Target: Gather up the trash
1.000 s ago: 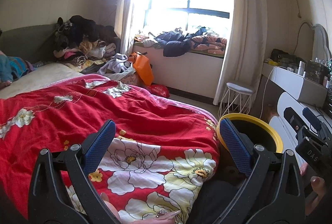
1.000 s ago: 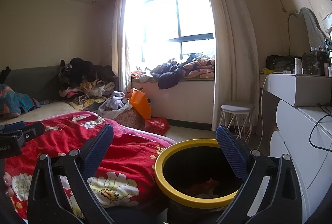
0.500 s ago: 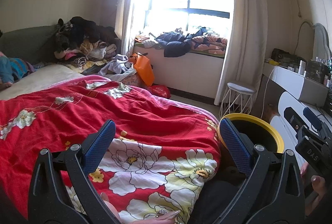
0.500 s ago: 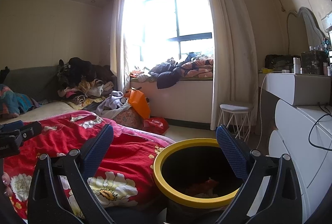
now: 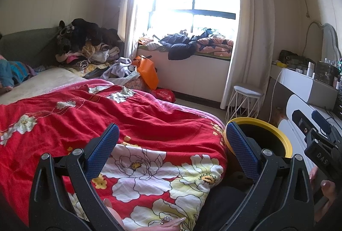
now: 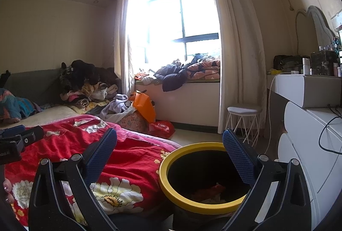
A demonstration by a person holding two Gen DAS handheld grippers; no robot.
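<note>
A black trash bin with a yellow rim [image 6: 171, 161] stands on the floor between the bed and the white dresser; red and pale scraps [image 6: 210, 190] lie in its bottom. The bin also shows in the left wrist view [image 5: 280, 134], partly behind the right finger. My left gripper [image 5: 171, 143] is open and empty above the red floral blanket [image 5: 132, 124]. My right gripper [image 6: 170, 149] is open and empty, held over the bin's near-left rim. A crumpled white scrap [image 6: 80, 122] lies on the blanket far back.
A white dresser [image 6: 310, 128] with cables stands at the right. A white wire stool [image 6: 243, 119] stands by the curtain. An orange bag [image 6: 144, 107] and a red bag [image 6: 161, 127] sit on the floor by the window bench. Clothes are piled at the bed's far side [image 5: 85, 49].
Both views have shifted very slightly. The grippers stay open and nothing has been picked up or dropped.
</note>
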